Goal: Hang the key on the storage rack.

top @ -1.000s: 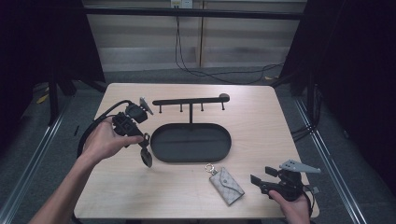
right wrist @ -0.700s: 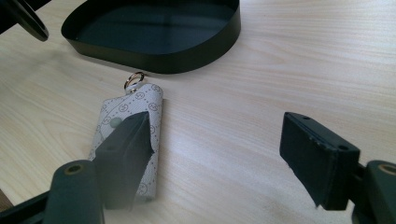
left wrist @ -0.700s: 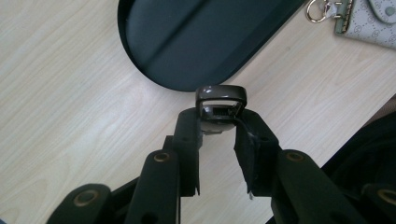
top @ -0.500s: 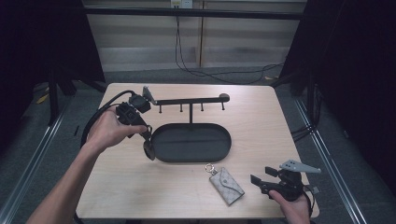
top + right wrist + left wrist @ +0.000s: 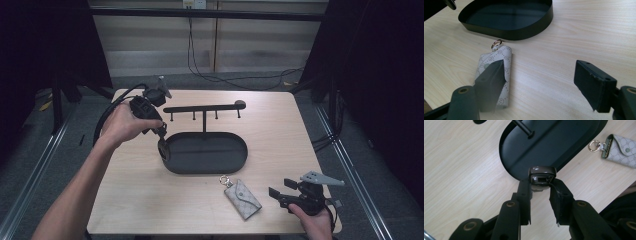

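A small dark brown fob (image 5: 542, 175) is pinched between the tips of my left gripper (image 5: 541, 195), which is shut on it. From above, the fob (image 5: 163, 149) hangs below the left gripper (image 5: 162, 136) at the left rim of a black oval tray (image 5: 210, 162). A black bar with several hooks (image 5: 202, 108) rises from the tray's far side. A grey patterned key pouch (image 5: 243, 199) with a metal ring lies on the table in front of the tray. My right gripper (image 5: 280, 189) rests open just right of the pouch (image 5: 499, 56), with nothing between its jaws (image 5: 540, 72).
The light wooden table (image 5: 280, 135) has bare surface to the right of the tray and along the front left. A black cable (image 5: 107, 117) loops off the left gripper past the table's left edge. Dark floor and metal rails surround the table.
The left hand has carried the fob to the right and a little upward, from the table left of the tray to the tray's left rim. The right gripper has stayed put.
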Available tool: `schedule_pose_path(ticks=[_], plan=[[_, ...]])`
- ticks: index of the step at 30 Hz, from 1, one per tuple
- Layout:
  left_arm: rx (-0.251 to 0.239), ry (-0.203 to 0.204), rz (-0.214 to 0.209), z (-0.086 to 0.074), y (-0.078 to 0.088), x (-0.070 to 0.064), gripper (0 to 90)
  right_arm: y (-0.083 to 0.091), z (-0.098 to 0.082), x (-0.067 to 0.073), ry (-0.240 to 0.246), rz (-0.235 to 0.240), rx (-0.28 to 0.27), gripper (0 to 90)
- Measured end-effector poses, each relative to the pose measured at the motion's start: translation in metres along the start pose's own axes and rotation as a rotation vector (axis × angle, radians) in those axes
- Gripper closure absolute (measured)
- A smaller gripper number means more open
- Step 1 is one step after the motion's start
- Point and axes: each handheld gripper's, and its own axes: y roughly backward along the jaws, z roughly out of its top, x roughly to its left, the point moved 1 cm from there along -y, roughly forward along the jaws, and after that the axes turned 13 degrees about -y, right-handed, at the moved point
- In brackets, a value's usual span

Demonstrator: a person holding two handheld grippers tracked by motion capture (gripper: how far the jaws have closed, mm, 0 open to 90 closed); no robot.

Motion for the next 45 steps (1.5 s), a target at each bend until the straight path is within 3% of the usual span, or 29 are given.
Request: schedule_pose_path(ticks=[2, 8, 14, 19, 24, 30, 32, 33, 34, 36, 38, 40, 45], plan=[[0.028, -0.003, 0.013, 0.006, -0.002, -0.001, 70.8, 0.0, 0.0, 0.0, 0.007, 0.001, -0.001, 24.9], [0.05, 0.02, 0.001, 0.02, -0.008, 0.004, 70.8, -0.001, 0.0, 0.001, 0.018, 0.002, 0.006, 24.9], [0.079, 0.039, 0.022, 0.03, -0.017, 0.011, 70.8, -0.001, 0.0, 0.001, 0.016, 0.005, 0.009, 24.9], [0.08, 0.068, 0.009, 0.035, -0.02, 0.016, 70.8, 0.0, 0.0, 0.0, 0.014, 0.01, 0.008, 24.9], [0.082, 0.067, 0.007, 0.039, -0.021, 0.019, 70.8, -0.001, 0.0, 0.001, 0.018, 0.012, 0.008, 24.9], [0.098, 0.103, 0.024, 0.046, -0.023, 0.02, 70.8, -0.001, 0.0, 0.0, 0.016, 0.015, 0.008, 25.0], [0.1, 0.098, 0.018, 0.047, -0.024, 0.022, 70.8, -0.001, 0.0, 0.0, 0.014, 0.016, 0.009, 24.9], [0.1, 0.117, 0.023, 0.047, -0.024, 0.021, 70.8, -0.001, 0.0, 0.0, 0.014, 0.016, 0.009, 24.9], [0.103, 0.108, 0.027, 0.047, -0.023, 0.023, 70.8, -0.001, 0.0, 0.0, 0.014, 0.017, 0.009, 25.0], [0.096, 0.124, 0.012, 0.048, -0.025, 0.023, 70.7, -0.001, 0.0, 0.0, 0.016, 0.018, 0.008, 24.9], [0.099, 0.114, 0.004, 0.049, -0.025, 0.026, 70.7, 0.0, 0.0, 0.0, 0.017, 0.017, 0.008, 24.9], [0.095, 0.136, 0.009, 0.05, -0.025, 0.024, 70.7, -0.001, 0.0, 0.0, 0.017, 0.018, 0.008, 24.9], [0.105, 0.138, 0.022, 0.051, -0.027, 0.024, 70.3, -0.001, 0.0, 0.0, 0.015, 0.017, 0.01, 24.9]])
